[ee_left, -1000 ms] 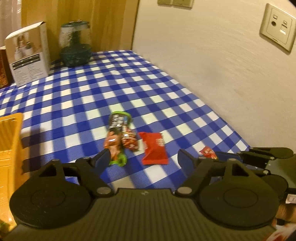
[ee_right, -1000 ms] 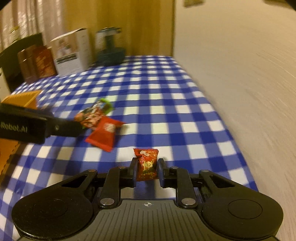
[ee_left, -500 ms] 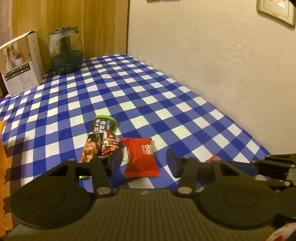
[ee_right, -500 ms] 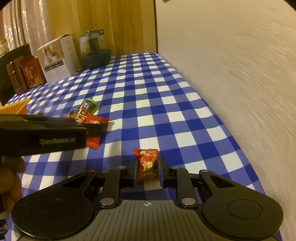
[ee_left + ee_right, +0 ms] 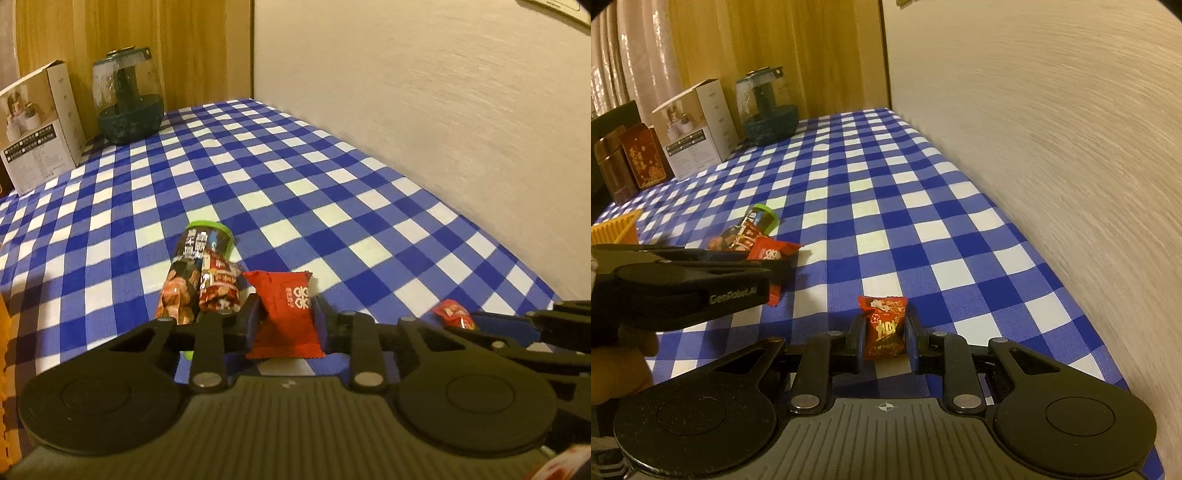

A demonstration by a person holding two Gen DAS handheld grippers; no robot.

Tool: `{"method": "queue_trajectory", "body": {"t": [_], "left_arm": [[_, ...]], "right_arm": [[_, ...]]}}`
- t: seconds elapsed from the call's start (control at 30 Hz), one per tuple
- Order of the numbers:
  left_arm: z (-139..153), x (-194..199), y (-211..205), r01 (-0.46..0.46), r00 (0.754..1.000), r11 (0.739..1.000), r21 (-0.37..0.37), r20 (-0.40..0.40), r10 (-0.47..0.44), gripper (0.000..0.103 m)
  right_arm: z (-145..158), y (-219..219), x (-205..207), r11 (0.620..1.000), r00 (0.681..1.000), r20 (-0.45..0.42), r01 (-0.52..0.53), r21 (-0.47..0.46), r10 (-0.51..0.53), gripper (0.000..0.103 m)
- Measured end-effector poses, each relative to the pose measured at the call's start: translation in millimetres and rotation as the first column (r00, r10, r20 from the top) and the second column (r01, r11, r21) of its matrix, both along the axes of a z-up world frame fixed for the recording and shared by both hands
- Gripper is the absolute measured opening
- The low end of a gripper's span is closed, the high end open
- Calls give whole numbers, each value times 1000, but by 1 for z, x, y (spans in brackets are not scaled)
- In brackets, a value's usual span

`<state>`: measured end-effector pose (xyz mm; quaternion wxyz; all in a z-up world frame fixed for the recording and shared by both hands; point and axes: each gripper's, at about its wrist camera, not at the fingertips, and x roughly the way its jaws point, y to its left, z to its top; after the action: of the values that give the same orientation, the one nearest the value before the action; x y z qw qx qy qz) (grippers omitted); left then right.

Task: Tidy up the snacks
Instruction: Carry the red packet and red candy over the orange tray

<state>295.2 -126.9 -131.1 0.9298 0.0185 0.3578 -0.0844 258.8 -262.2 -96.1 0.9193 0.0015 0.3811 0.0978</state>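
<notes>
My left gripper (image 5: 286, 321) is shut on a plain red snack packet (image 5: 288, 314) low over the blue checked tablecloth (image 5: 332, 206). Just left of it lie a green-capped snack tube (image 5: 195, 258) and a small red-brown packet (image 5: 219, 288). My right gripper (image 5: 884, 341) is shut on a small red candy packet with gold print (image 5: 884, 326); that packet also shows at the right of the left wrist view (image 5: 454, 314). The left gripper (image 5: 683, 284) fills the left of the right wrist view, with the red packet (image 5: 768, 254) at its tips.
An orange basket (image 5: 617, 229) stands at the left. A white box (image 5: 37, 125), a teal glass jar (image 5: 127, 99) and dark red tins (image 5: 639, 158) stand at the far end. A wall (image 5: 443, 110) runs along the table's right side.
My left gripper moved forward over the plain red packet and shut on it. My right gripper kept hold of the small candy packet.
</notes>
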Motion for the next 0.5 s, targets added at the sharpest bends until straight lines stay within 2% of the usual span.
{"method": "queue_trajectory", "body": {"t": [0.23, 0.5], "left_arm": [[8, -26, 10, -24, 999, 997, -68, -45, 21, 26], [33, -64, 31, -62, 997, 991, -117, -55, 55, 26]], "right_arm": [[7, 4, -5, 1000, 1000, -4, -7, 12, 7, 23], [32, 15, -24, 999, 1000, 15, -25, 28, 24, 23]]}}
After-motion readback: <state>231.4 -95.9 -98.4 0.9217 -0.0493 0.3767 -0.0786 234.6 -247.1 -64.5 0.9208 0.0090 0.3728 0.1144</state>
